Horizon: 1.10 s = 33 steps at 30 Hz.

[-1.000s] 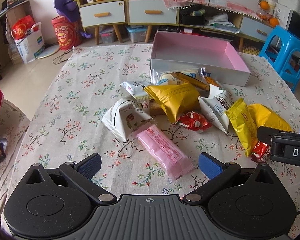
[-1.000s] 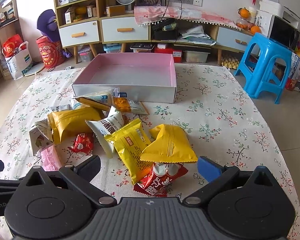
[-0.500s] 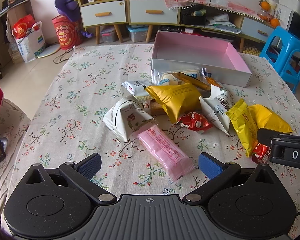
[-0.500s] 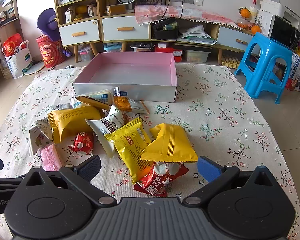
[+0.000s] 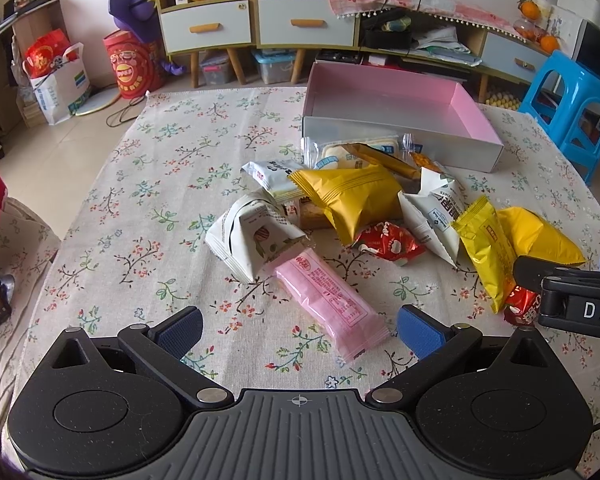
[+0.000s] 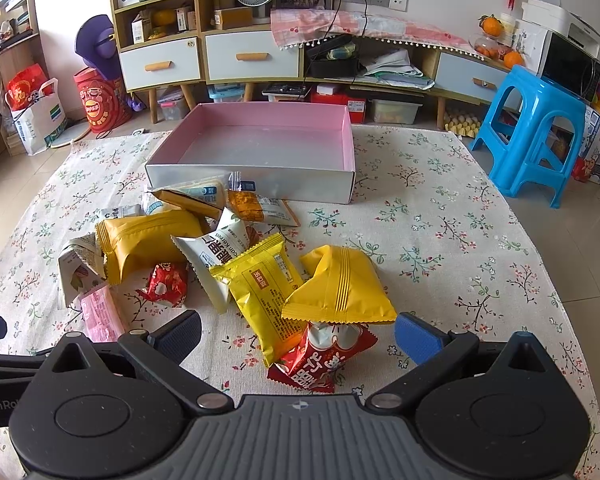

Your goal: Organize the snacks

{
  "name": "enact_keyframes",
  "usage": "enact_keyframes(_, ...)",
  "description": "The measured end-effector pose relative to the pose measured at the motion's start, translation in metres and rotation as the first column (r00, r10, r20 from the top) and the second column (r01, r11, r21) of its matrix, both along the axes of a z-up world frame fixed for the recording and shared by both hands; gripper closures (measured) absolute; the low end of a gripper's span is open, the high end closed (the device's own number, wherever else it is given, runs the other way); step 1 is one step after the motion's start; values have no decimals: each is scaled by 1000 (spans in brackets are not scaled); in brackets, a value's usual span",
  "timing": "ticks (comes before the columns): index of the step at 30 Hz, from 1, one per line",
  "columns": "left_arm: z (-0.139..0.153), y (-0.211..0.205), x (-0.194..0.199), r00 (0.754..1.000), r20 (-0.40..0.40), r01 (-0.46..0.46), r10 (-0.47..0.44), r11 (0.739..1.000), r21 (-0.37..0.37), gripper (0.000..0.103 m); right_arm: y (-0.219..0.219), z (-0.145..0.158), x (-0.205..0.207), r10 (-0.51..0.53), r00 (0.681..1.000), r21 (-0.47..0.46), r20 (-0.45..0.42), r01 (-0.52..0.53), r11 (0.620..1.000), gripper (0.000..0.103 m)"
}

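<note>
A pile of snack packets lies on the floral tablecloth in front of an empty pink box (image 5: 396, 108) (image 6: 260, 140). My left gripper (image 5: 298, 330) is open, and the near end of a pink packet (image 5: 328, 302) lies between its fingers. A white packet (image 5: 256, 236), a gold packet (image 5: 352, 196) and a small red packet (image 5: 388, 242) lie beyond. My right gripper (image 6: 296, 332) is open just in front of a red packet (image 6: 320, 354), which is partly under a yellow pillow packet (image 6: 340, 284) and beside a flat yellow packet (image 6: 266, 292).
The right gripper's black body (image 5: 572, 300) reaches in at the right edge of the left wrist view. A blue stool (image 6: 532, 128) stands off the table's right side. Cabinets and drawers (image 6: 240, 56) line the far wall. Bare tablecloth (image 6: 440, 240) lies right of the pile.
Both grippers have crept slightly forward toward the pile. The packets have not moved and both grippers stay open.
</note>
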<state>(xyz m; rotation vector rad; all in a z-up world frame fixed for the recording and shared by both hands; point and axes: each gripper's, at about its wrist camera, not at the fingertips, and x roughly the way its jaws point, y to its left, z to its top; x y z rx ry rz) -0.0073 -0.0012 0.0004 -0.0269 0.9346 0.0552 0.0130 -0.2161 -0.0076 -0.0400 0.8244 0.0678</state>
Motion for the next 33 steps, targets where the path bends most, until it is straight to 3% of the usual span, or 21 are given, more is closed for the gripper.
enact_keyframes(25,0,2,0,1000,0,15,-15,1000,-14,0,1,0,-1,4,1000,-17,0,-4,1000,9)
enact_keyframes(29,11,4,0,997,52,52,-51,998,-21,0,-6,7,-1,-9,999,-27,43,11,1000,9)
enact_keyframes(33,20,5,5,989,75,136,-128,985,-107,0,-12,16,-2,16,991,-44,133,-10,999,8)
